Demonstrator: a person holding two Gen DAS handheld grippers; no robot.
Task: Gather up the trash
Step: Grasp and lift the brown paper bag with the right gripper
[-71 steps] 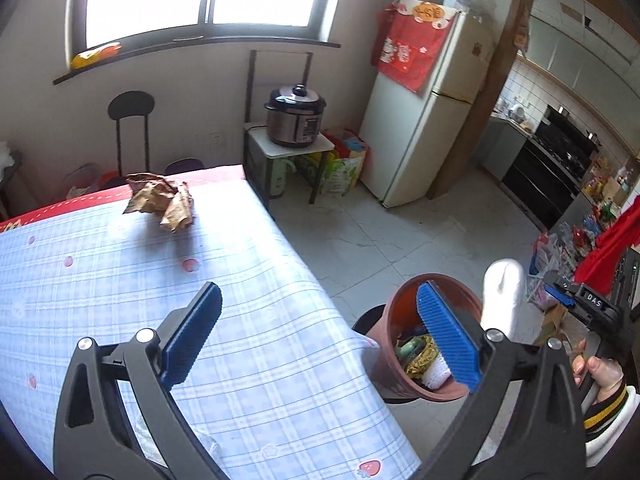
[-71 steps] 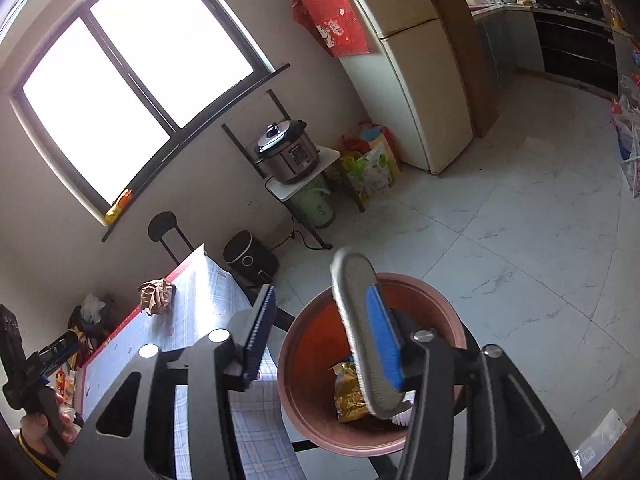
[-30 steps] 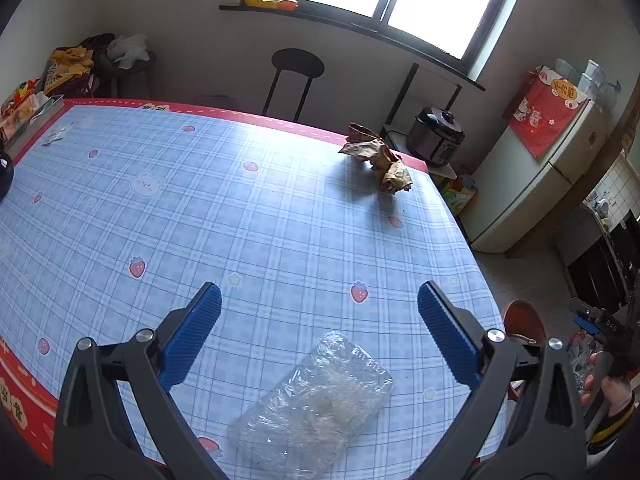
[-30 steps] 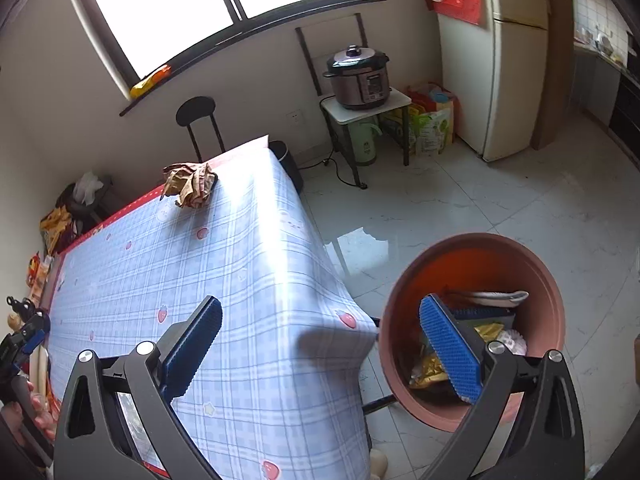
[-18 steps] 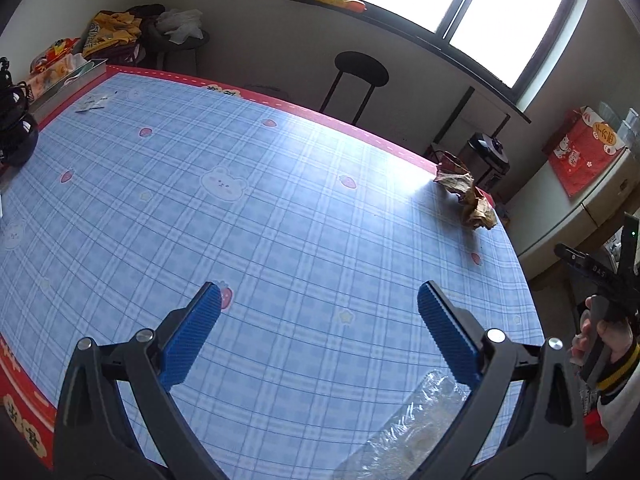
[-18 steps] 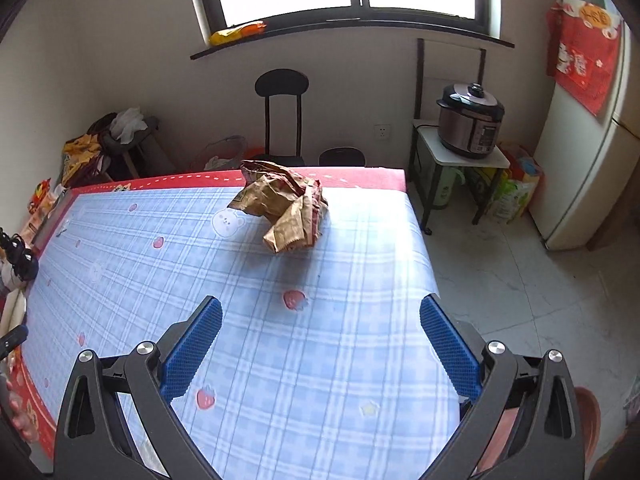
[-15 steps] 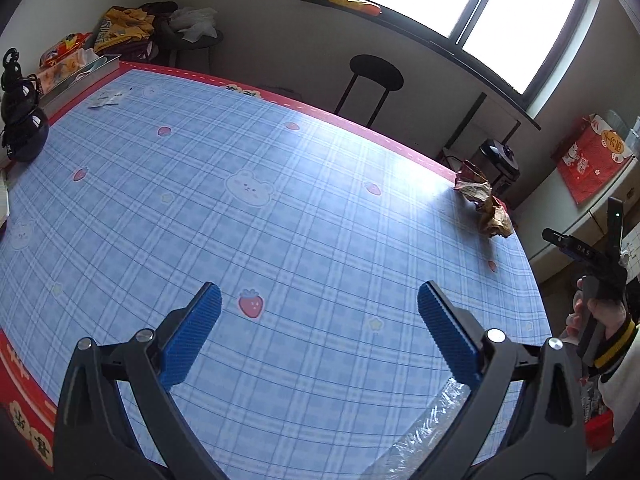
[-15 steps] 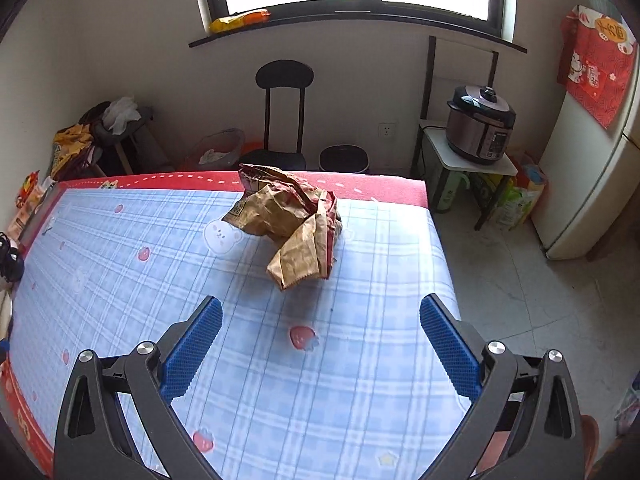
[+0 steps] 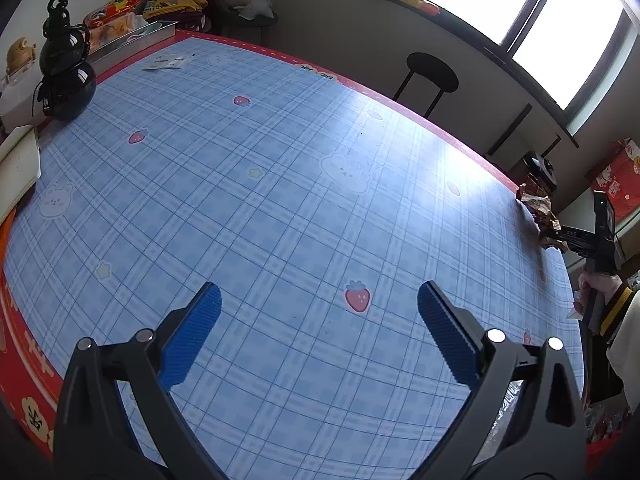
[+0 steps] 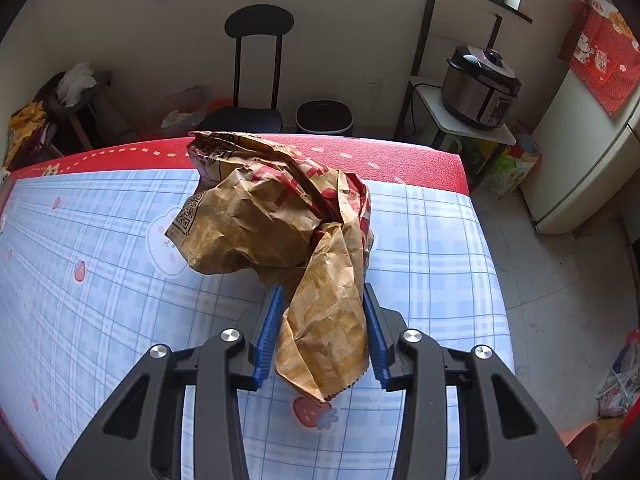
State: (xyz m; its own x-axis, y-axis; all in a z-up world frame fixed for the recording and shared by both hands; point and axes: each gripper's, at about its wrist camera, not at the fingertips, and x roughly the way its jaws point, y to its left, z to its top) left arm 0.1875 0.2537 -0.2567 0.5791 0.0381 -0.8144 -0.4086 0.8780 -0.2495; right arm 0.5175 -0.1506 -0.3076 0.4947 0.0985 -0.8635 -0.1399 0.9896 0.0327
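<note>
1. With the right tool [image 10: 320,320] closing in around the lower tail of the crumpled brown paper bag [image 10: 276,220], we are in the grasp step; its jaws have just been closing and the bag's tail sits between the blue pads, which look to be touching the paper on both sides, so we call it a light grip.
2. Bag location: on the worktop [image 10: 100,288] near its far red edge, bulk of it ahead of the pads, only the hanging flap inside them.
3. Left tool [image 9: 318,312] is wide open, holding nothing, over bare blue-check cloth; the right-hand tool and bag show at the far right of its view [image 9: 540,208].
4. To do it well, we judge: finish the squeeze before lifting, since thin paper compresses and may slip out.
5. Grip is on a loose flap, so the bulk will likely swing or unfold; lift slow and straight up.
6. Keep pads off the tablecloth, otherwise we pinch cloth with the paper.
7. Orange-brown bin is only just visible at the bottom right corner [image 10: 576,440], on the floor beside the worktop; carry there.
8. Clear plastic wrapper [image 9: 504,404] peeks behind the left tool's right finger; likely the next pick for that side.
</note>
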